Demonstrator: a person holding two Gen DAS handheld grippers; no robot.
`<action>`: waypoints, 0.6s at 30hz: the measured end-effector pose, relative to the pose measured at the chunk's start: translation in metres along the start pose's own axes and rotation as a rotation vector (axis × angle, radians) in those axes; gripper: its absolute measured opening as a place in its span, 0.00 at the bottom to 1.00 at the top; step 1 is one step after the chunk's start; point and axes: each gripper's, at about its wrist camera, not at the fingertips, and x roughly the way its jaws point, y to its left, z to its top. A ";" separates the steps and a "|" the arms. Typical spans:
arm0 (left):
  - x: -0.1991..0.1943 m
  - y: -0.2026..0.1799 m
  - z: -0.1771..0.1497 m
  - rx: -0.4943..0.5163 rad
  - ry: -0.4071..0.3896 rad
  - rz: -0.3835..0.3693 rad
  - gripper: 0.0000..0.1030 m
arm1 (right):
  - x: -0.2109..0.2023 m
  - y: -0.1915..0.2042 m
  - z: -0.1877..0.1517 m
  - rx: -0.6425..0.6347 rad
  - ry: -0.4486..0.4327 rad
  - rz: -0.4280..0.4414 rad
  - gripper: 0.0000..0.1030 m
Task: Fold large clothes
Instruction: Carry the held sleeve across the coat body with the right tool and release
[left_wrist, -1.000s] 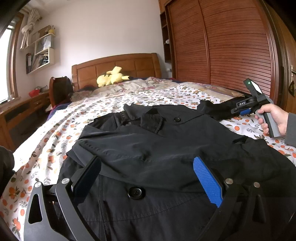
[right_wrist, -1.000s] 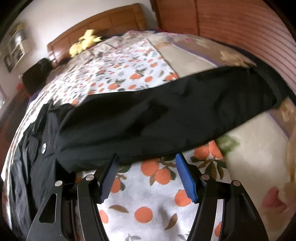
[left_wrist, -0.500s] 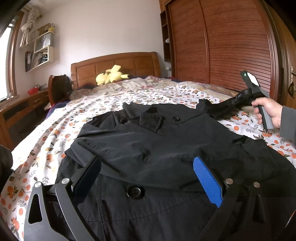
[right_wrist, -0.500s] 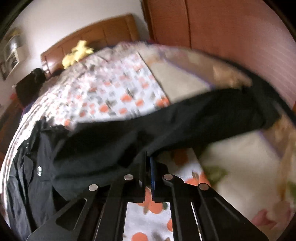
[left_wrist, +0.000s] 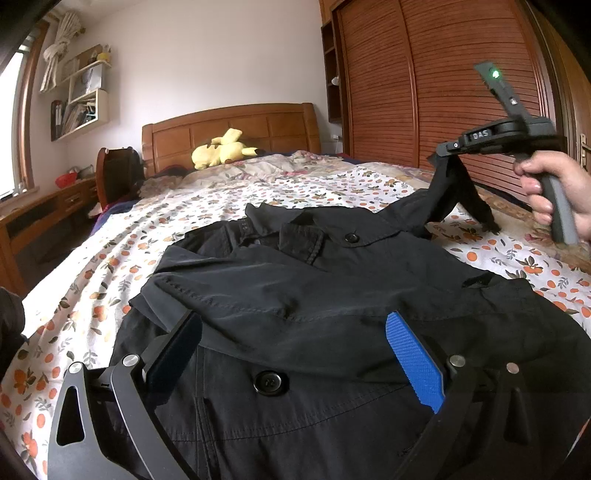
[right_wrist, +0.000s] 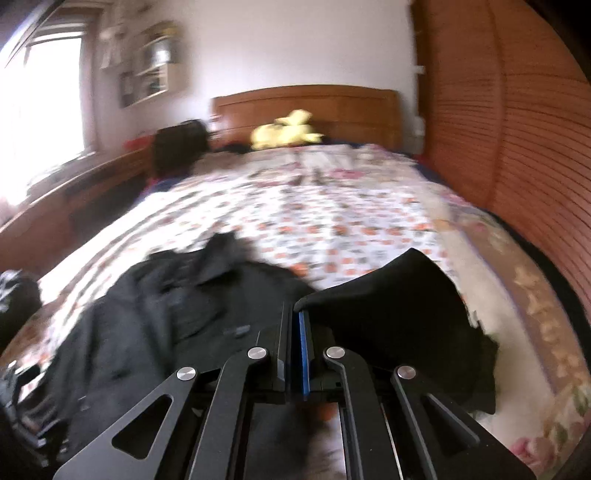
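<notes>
Our right gripper (right_wrist: 293, 332) has its jaws pinched on the coat sleeve (right_wrist: 399, 306) above the open bedspread (right_wrist: 314, 214), while our left gripper (left_wrist: 291, 354) hovers wide-jawed over the black coat (left_wrist: 314, 302).

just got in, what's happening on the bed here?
A person is folding a black coat spread on the floral bedspread. The right hand-held gripper is shut on the coat's sleeve and holds it lifted off the bed, beside the body of the coat. The left hand-held gripper is open, low over the coat's front near a button, gripping nothing.
</notes>
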 end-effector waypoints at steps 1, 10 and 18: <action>0.000 0.000 0.000 -0.002 0.001 -0.001 0.98 | 0.001 0.009 -0.005 -0.007 0.019 0.020 0.03; 0.001 0.003 0.001 -0.013 0.003 -0.011 0.98 | 0.011 0.048 -0.063 -0.050 0.192 0.044 0.05; -0.001 0.007 0.004 -0.032 0.005 -0.031 0.98 | -0.029 0.051 -0.065 -0.057 0.197 -0.020 0.16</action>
